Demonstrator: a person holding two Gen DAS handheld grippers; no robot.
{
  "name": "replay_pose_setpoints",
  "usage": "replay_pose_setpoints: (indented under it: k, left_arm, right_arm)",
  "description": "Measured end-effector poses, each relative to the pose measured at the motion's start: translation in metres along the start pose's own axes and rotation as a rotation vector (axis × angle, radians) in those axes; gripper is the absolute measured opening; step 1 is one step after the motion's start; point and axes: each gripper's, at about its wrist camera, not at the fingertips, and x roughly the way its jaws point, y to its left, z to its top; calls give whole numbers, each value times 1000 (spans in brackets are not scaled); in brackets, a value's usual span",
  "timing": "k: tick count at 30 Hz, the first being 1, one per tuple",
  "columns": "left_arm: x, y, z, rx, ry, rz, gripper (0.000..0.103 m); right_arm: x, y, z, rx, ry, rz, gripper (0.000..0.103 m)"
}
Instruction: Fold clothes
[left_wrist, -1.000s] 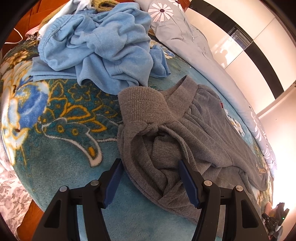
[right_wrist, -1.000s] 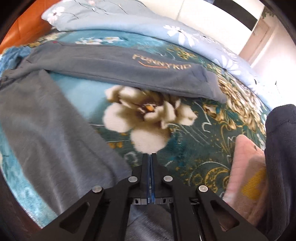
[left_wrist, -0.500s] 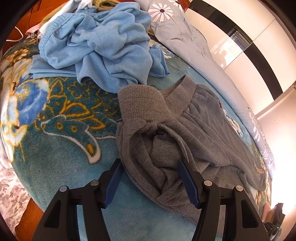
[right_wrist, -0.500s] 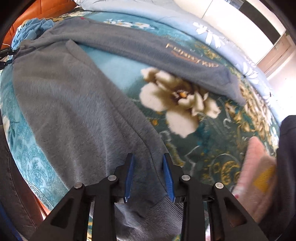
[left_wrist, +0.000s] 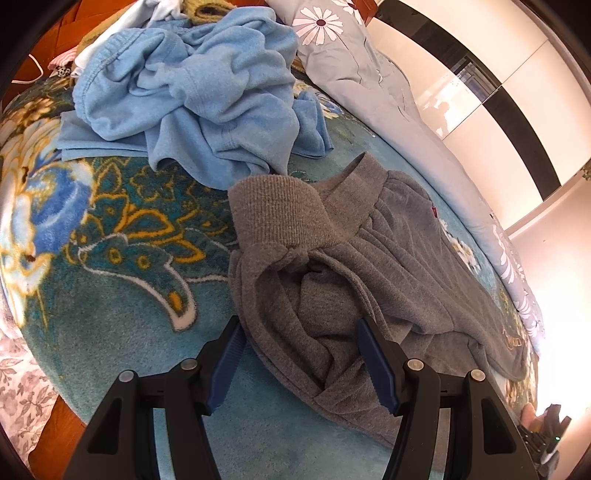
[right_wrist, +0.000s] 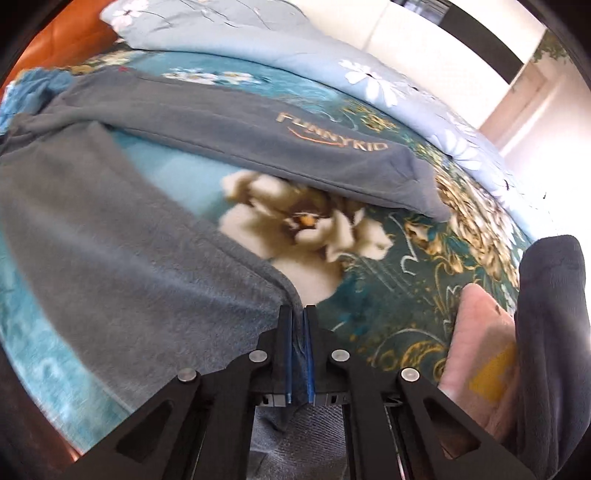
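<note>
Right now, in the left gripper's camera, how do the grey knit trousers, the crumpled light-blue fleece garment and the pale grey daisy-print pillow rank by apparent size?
1. Grey knit trousers, though nearest the camera, which inflates them.
2. Crumpled light-blue fleece garment.
3. Pale grey daisy-print pillow, partly cut off, so its rank is unsure.

Left wrist view: sits low and close over the waistband end of the grey trousers (left_wrist: 332, 273), facing the blue clothes (left_wrist: 199, 92).
Right wrist view: close over a trouser leg end, facing along the legs.
Shared: trousers, floral blanket (right_wrist: 406, 266).
</note>
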Motion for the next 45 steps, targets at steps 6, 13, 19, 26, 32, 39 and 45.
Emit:
replay_pose_setpoints:
  k: [6,13,19,26,32,39,45]
  left_arm:
    - [-2,4,3,-22,-2,-47,66]
    - [4,11,6,-68,-8,-119,66]
    - [7,11,5,-64,-25,-134,64]
    - [0,2,3,-43,-66,-122,37]
    - [-13,6,5,-50,-82,-121,16]
    - [-40,0,6,-40,-153,-140,8]
    - [-79,-3,6,-30,-224,-185,8]
  right_arm:
    - [-8,8,3,1,-7,-78,30]
    - [-73,23,-32,200,-161,-17,49]
    - [-64,30,-101,457,-68,128,49]
    - [-51,-1,-131,815,-203,276,50]
    - [-29,-18,-134,1045,-240,353,50]
    - [-51,-25,-134,1077,-341,370,3]
    - [-110,-43,-141,1015,-541,403,2]
